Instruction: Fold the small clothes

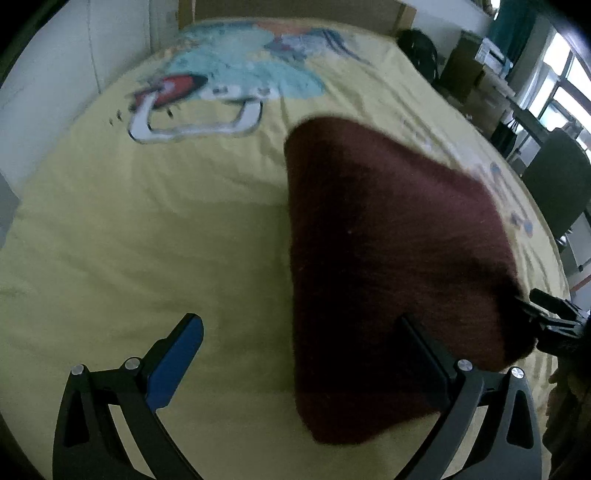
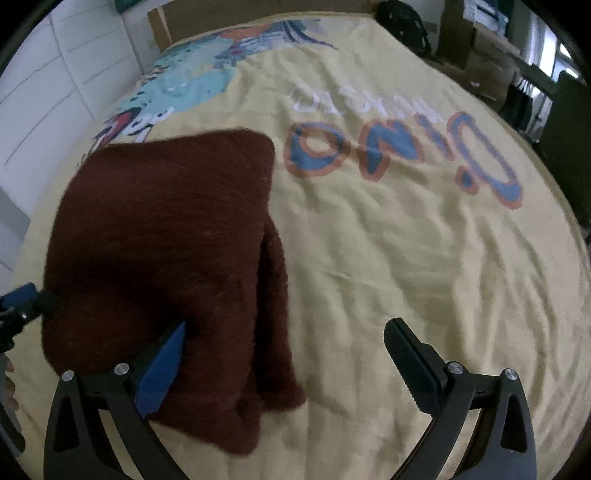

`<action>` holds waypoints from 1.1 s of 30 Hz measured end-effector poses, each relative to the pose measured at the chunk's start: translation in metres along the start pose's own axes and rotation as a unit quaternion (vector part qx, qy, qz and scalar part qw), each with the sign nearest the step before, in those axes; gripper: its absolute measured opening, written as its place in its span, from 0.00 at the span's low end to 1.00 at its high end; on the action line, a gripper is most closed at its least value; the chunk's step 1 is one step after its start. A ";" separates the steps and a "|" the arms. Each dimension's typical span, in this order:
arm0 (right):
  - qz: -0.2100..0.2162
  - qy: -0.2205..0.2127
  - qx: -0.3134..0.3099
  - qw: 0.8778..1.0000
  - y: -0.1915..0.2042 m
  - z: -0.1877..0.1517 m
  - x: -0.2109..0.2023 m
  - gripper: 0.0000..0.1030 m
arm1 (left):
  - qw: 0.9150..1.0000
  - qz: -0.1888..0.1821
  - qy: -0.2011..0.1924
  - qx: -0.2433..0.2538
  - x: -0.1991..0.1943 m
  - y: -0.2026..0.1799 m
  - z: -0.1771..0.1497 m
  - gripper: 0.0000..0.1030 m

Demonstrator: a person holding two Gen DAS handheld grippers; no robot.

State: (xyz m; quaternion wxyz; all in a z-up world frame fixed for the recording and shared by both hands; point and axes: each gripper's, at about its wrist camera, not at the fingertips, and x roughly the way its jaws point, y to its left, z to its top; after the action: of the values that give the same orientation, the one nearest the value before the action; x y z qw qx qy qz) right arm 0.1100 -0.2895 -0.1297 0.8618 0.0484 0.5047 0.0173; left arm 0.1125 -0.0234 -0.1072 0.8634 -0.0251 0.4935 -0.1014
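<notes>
The left gripper (image 1: 301, 354) has its jaws spread wide and nothing between them; its blue-padded finger (image 1: 173, 363) hangs over bare sheet, while the other finger overlaps the near part of the dark red garment (image 1: 388, 258) without pinching it. The right gripper (image 2: 291, 362) is likewise wide apart and grips nothing: its blue finger (image 2: 160, 373) sits over the near edge of the garment, and the ribbed black finger (image 2: 413, 365) stands over plain bedsheet (image 2: 406, 258), well apart from the cloth.

The garment, a fuzzy maroon knit, lies on the yellow printed bedsheet toward the near edge of the bed, closer to the near side than to the headboard (image 1: 295, 7) at the far edge. Seen from the right wrist, it is already a compact, roughly rectangular bundle, with a doubled layer showing as a vertical seam along its right side and a thick stacked corner at the near end. That suggests at least one fold, likely more, has been made.

Judging from this, the piece looks largely folded and set down, with both tools let go of it. What may remain is a last halving or a tidy of the bulging near corner, which looks uneven. No other clothes are visible on the bed in either view, so whether more items wait cannot be told.
</notes>
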 end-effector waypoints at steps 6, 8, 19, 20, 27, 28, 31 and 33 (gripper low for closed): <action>-0.019 -0.042 -0.014 0.999 0.003 -0.009 -0.071 1.00 | 1.000 -0.007 -0.029 -0.005 -0.067 0.002 0.002 0.99; -0.021 -0.050 -0.014 0.998 0.000 -0.015 -0.092 1.00 | 0.999 0.002 -0.039 -0.001 -0.088 0.001 -0.004 0.99; -0.055 -0.095 0.002 0.994 -0.013 -0.060 -0.187 1.00 | 0.996 0.077 -0.037 0.002 -0.151 0.010 -0.052 0.99; -0.056 -0.094 0.003 0.994 -0.014 -0.063 -0.189 1.00 | 0.996 0.079 -0.028 0.002 -0.150 0.010 -0.055 0.99; -0.059 -0.089 0.004 0.994 -0.018 -0.076 -0.199 1.00 | 0.998 0.066 -0.011 0.008 -0.141 0.005 -0.069 0.99; -0.059 -0.089 0.004 0.994 -0.018 -0.076 -0.199 1.00 | 0.998 0.062 -0.012 0.008 -0.141 0.004 -0.070 0.99; -0.059 -0.090 0.004 0.994 -0.018 -0.077 -0.199 1.00 | 0.998 0.064 -0.015 0.007 -0.143 0.002 -0.070 0.99; -0.058 -0.089 0.003 0.994 -0.017 -0.078 -0.200 1.00 | 0.998 0.066 -0.014 0.007 -0.142 0.001 -0.071 0.99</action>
State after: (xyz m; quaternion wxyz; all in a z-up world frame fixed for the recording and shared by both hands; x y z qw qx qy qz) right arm -0.0558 -0.3174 0.0041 0.9026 0.0232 0.4282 -0.0382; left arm -0.0179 0.0104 -0.0228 0.8753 0.0117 0.4812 -0.0472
